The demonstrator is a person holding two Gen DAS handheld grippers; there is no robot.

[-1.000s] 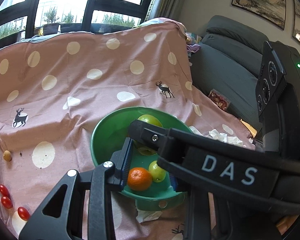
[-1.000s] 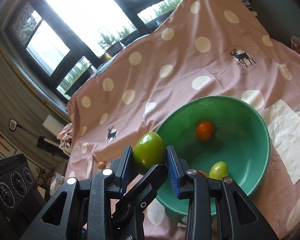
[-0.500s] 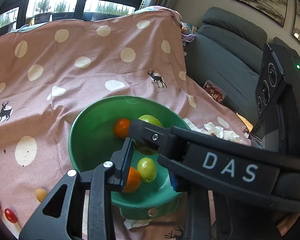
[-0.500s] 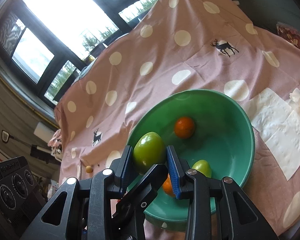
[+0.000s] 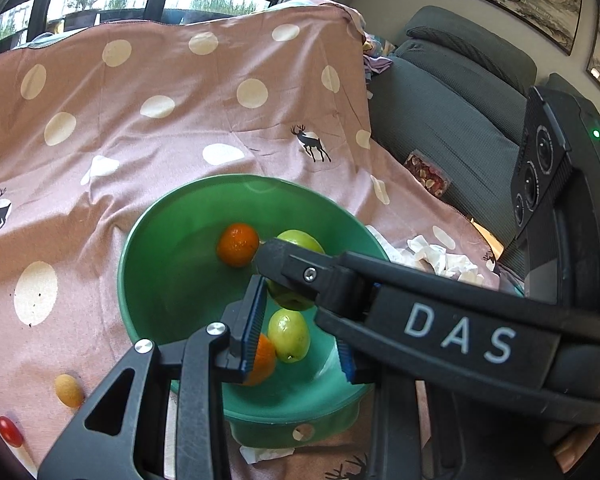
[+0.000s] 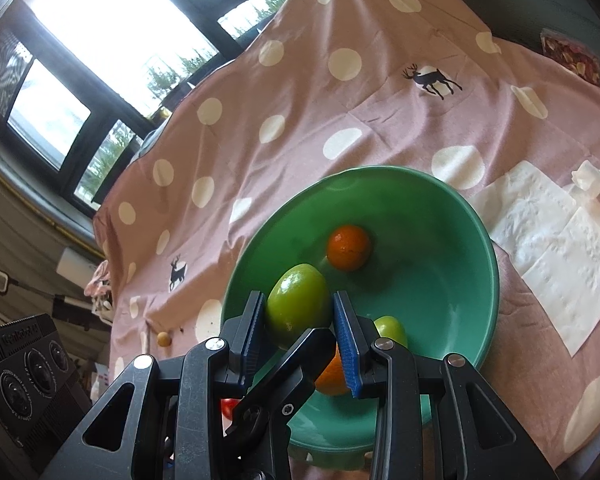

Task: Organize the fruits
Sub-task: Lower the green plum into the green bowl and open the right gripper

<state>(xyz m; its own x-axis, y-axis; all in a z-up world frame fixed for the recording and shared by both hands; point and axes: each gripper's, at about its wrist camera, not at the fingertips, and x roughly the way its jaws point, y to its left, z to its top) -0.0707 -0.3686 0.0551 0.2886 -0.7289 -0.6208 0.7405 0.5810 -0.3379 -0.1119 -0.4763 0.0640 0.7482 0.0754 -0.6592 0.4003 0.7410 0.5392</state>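
A green bowl (image 5: 172, 200) (image 6: 380, 169) stands on a pink dotted cloth. In it lie an orange (image 5: 238, 244) (image 6: 348, 247), a second orange (image 5: 264, 360) and a small green fruit (image 5: 290, 334) (image 6: 390, 330). My right gripper (image 6: 298, 298) is shut on a green apple (image 6: 296, 304) (image 5: 300, 242) and holds it above the bowl's near-left part. One of its fingers (image 5: 340, 280) crosses the left wrist view. My left gripper (image 5: 300, 292) sits just under it, jaws narrow. Its tips are at the apple's underside, and I cannot tell whether they touch it.
A yellowish small fruit (image 5: 69, 390) (image 6: 163, 338) and a red cherry tomato (image 5: 10, 432) lie on the cloth left of the bowl. White tissues (image 6: 552, 248) (image 5: 440, 256) lie to its right. A grey sofa (image 5: 460, 120) with a snack packet (image 5: 426, 172) borders the cloth's right edge.
Both grippers have moved together, forward and down. The apple has gone from over the bowl's left rim to over its inside. The bowl looks larger and nearer. Neither grip has changed.
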